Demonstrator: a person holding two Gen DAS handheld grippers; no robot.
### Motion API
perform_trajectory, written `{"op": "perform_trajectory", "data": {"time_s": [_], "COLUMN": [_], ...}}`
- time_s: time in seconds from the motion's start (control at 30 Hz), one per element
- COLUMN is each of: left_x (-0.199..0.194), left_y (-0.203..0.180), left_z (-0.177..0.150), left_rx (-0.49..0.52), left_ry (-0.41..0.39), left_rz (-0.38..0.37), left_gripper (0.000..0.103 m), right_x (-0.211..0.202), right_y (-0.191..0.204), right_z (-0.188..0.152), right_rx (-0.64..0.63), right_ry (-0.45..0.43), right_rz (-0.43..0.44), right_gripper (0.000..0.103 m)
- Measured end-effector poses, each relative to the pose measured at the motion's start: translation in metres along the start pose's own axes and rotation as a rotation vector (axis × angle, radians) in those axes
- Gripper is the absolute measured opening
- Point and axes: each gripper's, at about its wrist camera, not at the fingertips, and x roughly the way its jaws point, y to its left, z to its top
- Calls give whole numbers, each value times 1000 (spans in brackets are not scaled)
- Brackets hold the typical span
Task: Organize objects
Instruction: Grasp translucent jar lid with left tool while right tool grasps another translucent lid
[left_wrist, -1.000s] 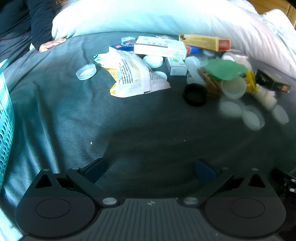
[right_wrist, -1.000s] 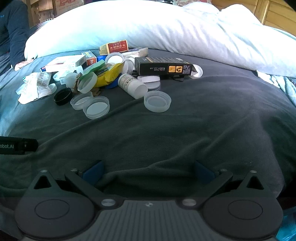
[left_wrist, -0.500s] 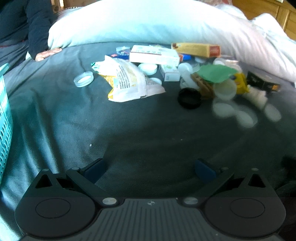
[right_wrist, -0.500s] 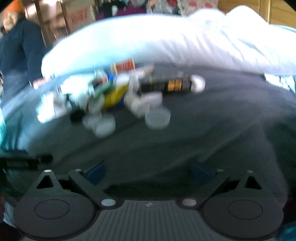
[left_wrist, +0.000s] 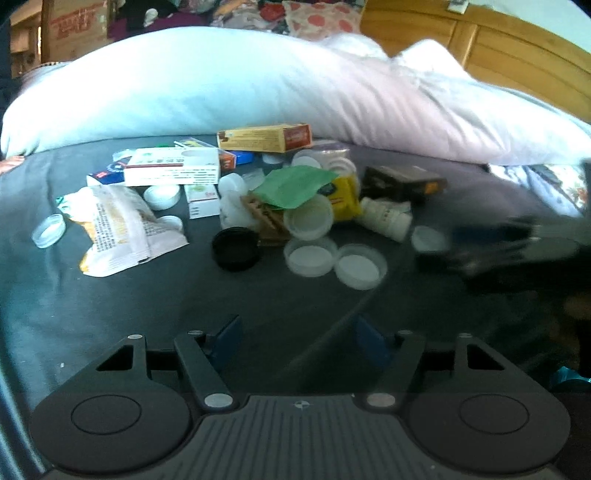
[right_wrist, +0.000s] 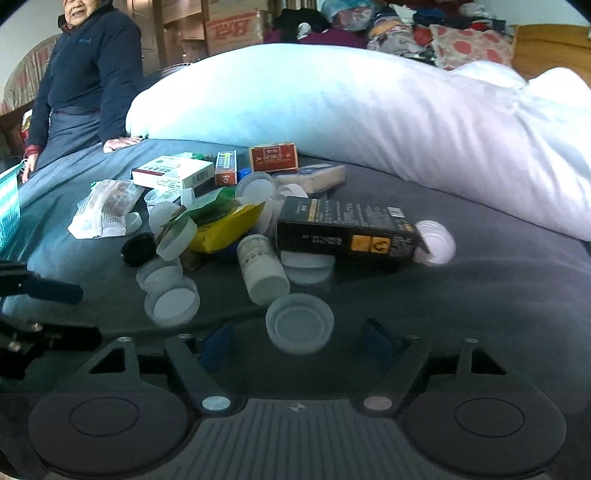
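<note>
A heap of medicine boxes, packets, a white bottle and several plastic caps lies on a dark blanket. My right gripper is open and low over the blanket. A translucent cap sits just ahead of it, between its two fingertips and untouched. Behind the cap lie the bottle and a black box. My left gripper is open and holds nothing. Ahead of it are a black cap and two clear caps. The right gripper shows blurred at the right of the left wrist view.
A big white pillow borders the far side of the heap. A person sits at the far left with a hand on the blanket. A teal basket edge shows at the left. A crumpled packet lies left of the heap.
My right gripper has moved forward and down to the heap, so the translucent cap now lies between its fingertips. My left gripper has swung right. Both pairs of fingers stand closer together.
</note>
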Motion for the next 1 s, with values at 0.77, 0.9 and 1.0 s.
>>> {"op": "perform_trajectory", "data": {"time_s": [0.77,0.9,1.0], "left_x": [52,52,45], "left_y": [-43,-47,-47], "left_z": [17,19,21], "left_rx": [107,115,108], "left_ry": [-84,-84,-92], "left_rz": [-92,-86,-68], "left_gripper": [45,40,40], "right_x": [-42,-47,-52], "right_y": [-23,-21,-18], "right_z": [-28,-20,-13], "right_rx": [195,196,192], "right_ry": [-94,-110,-120], "right_rz": [-46,-64,-77], "right_gripper": [42,42,42]}}
